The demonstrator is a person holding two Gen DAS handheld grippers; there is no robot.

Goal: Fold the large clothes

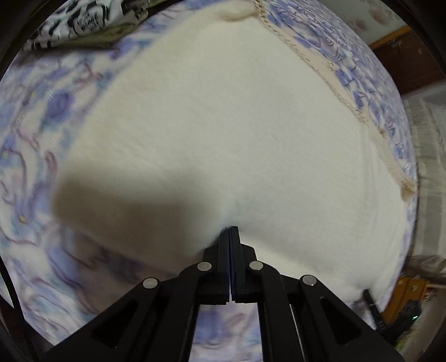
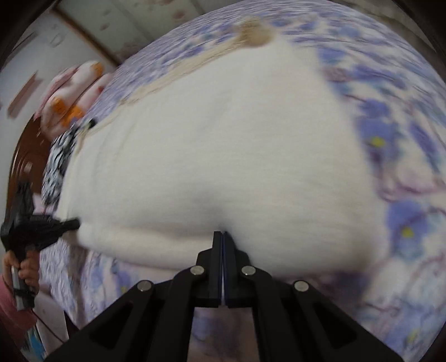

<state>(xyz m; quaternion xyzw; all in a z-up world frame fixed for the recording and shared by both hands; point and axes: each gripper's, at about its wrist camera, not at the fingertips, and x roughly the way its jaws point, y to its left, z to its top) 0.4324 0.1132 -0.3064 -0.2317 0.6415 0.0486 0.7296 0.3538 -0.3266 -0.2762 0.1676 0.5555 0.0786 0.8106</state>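
Left gripper (image 1: 229, 229), right gripper (image 2: 223, 233) both clenched on fuzzy cream garment (image 1: 223, 125); floral bedsheet (image 1: 33, 139) beneath

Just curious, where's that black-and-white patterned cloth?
The black-and-white cloth lies on the floral bedsheet, top left in the left view, beside the white garment.

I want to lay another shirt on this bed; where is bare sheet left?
Bare floral sheet lies right of the white garment and along the near edge. The far-left corner is crowded by a black-and-white patterned cloth.
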